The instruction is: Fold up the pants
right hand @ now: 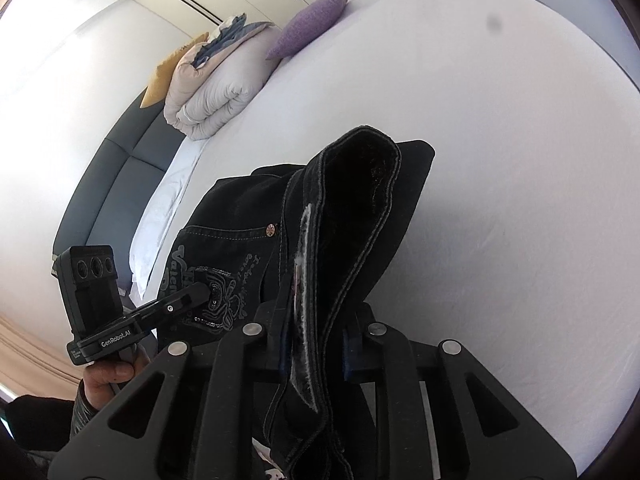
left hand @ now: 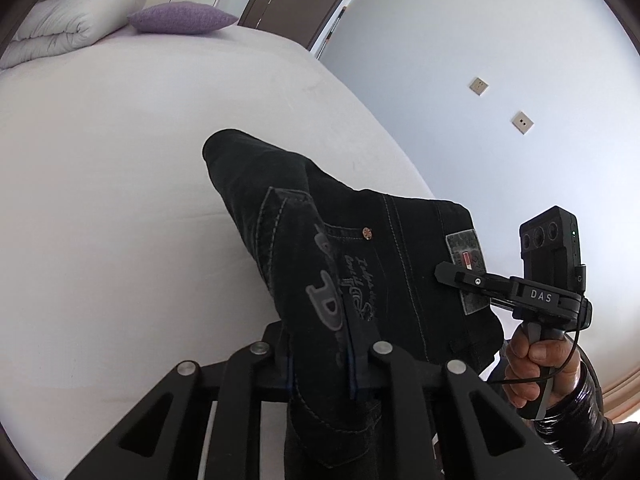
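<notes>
Gripping the black pants at the waistband, the left hand-held gripper and right hand-held gripper are each clamped narrow on denim, holding it raised above the white bed

Bright, even daylight, soft shadows, strong fisheye bending at edges.

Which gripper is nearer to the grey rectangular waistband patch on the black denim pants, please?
Right: the right gripper is clamped right at the patch; the left gripper grips the pants by the embroidered pocket.
</notes>
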